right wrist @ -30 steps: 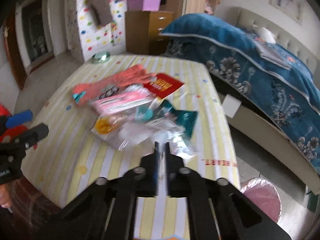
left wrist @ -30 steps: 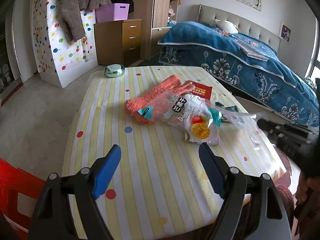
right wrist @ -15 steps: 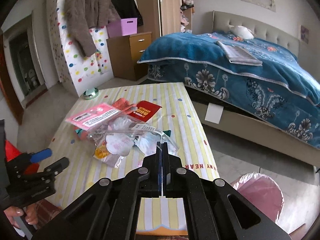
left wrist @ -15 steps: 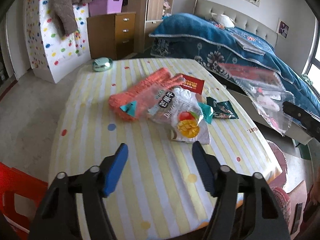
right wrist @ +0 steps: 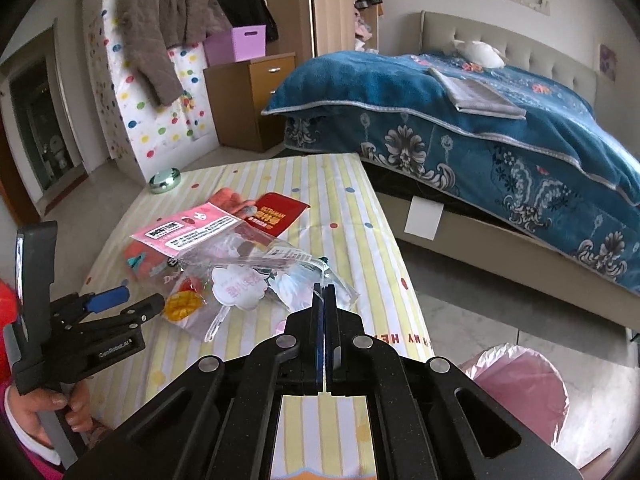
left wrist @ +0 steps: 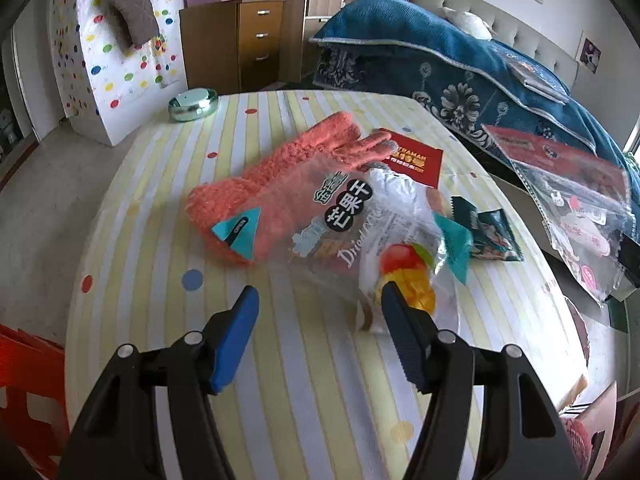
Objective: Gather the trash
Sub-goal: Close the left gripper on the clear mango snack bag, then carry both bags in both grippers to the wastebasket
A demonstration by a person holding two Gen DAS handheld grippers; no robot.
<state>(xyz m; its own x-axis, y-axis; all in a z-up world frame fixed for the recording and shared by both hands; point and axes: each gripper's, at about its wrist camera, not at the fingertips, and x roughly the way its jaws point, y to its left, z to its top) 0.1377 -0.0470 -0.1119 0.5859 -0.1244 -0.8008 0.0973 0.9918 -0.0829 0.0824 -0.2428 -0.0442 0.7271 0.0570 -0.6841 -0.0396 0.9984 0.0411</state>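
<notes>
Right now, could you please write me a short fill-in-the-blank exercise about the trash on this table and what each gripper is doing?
1. The right gripper is shut on a clear ____ packet with a pink header.
2. The left gripper is open, just short of the dried ____ bag.
3. That bag lies partly over an orange ____.
4. The table wears a ____ cloth with dots.

Missing words: plastic; mango; glove; striped

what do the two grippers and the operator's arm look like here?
Both grippers are black scissor-linkage frames with silver pivot bolts and blue ribbed pads. The left gripper carries small white lettering on its body and a black upright handle. The hand under it shows a magenta sleeve with a white cuff.
</notes>
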